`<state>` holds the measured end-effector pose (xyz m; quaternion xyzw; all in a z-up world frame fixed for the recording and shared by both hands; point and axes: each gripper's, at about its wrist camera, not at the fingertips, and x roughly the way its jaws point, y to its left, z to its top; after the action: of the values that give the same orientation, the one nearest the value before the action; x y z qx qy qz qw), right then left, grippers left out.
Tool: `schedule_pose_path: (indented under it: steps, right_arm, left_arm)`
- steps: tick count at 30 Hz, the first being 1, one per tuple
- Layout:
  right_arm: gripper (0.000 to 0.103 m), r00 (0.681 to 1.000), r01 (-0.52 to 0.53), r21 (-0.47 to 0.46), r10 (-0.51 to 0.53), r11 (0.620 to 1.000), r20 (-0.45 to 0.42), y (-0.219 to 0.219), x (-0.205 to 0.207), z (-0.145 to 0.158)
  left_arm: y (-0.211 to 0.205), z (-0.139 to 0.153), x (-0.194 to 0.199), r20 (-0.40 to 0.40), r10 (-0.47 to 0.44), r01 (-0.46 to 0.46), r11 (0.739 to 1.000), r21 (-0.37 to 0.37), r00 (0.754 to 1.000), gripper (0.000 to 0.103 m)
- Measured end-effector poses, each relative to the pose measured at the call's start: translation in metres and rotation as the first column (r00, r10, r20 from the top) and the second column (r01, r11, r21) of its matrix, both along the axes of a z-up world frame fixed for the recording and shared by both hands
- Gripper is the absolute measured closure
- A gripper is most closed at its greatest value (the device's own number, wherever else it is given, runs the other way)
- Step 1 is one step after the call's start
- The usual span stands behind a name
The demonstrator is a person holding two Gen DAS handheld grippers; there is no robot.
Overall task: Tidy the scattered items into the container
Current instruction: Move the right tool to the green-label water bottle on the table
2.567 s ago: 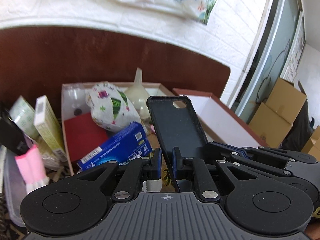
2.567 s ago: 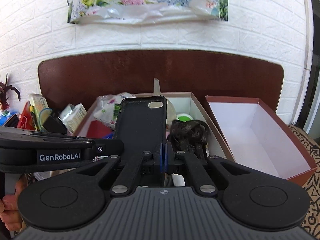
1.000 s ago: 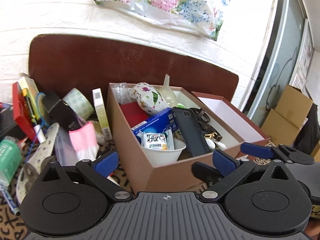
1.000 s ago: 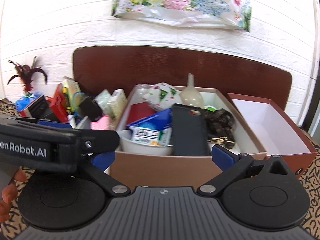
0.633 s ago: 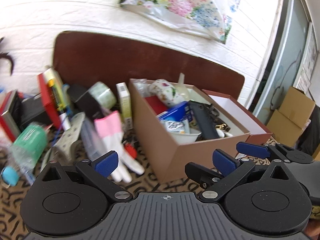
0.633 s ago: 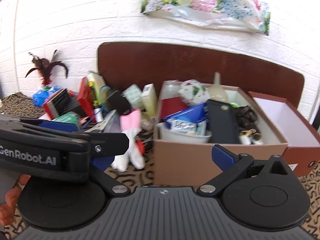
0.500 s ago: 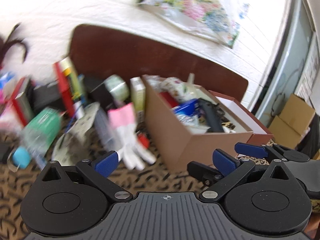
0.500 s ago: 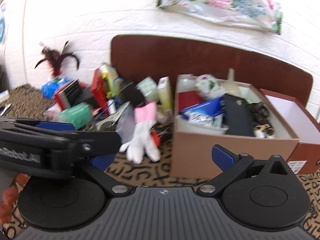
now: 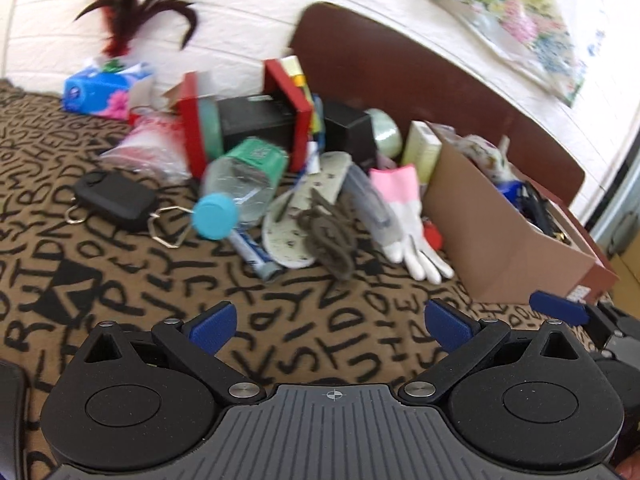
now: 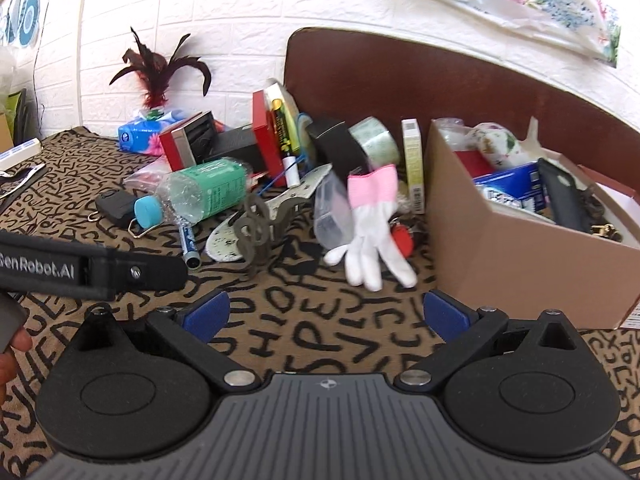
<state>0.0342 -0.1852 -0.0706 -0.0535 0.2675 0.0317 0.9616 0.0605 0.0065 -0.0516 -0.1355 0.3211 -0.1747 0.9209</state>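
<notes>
I hold left gripper (image 9: pixel 330 326) and right gripper (image 10: pixel 325 318) spread, empty | box (image 10: pixel 516 256) part filled, phone case (image 10: pixel 564 200) inside | glove (image 10: pixel 370 232), bottle (image 10: pixel 204 192), tape (image 10: pixel 376 142) left of box, unpacked

Matt cardboard box (image 10: pixel 520 264), crinkled clear plastic bottle (image 10: pixel 204 192), smooth rubbery glove (image 10: pixel 370 236), printed cloth cover (image 10: pixel 320 332).

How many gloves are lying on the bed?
1: a pink-and-white glove lies on the patterned cover, beside the brown box. Another could hide under the pile.
</notes>
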Motion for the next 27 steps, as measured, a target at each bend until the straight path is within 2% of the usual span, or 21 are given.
schedule_pose_path:
  steps: [7, 13, 23, 27]
  right_arm:
    - [0.000, 0.999, -0.011, 0.107, 0.016, 0.994, -0.047, 0.007, 0.011, -0.006]
    - [0.000, 0.997, -0.063, 0.143, 0.069, 0.988, -0.037, 0.020, 0.021, -0.007]
    - [0.003, 0.977, -0.211, 0.105, 0.213, 0.972, -0.009, 0.068, 0.055, -0.009]
    - [0.003, 0.969, -0.244, 0.084, 0.245, 0.966, -0.003, 0.082, 0.071, -0.011]
  left_arm:
    - [0.012, 0.003, 0.007, 0.030, 0.024, -0.024, 1.000, 0.003, 0.999, 0.002]
    - [0.027, 0.002, 0.025, 0.034, 0.059, -0.059, 0.998, 0.006, 0.998, 0.005]
    - [0.049, 0.006, 0.065, 0.011, 0.039, -0.039, 0.999, -0.008, 0.999, 0.018]
    - [0.053, 0.008, 0.081, 0.006, 0.015, -0.015, 1.000, -0.015, 1.000, 0.019]
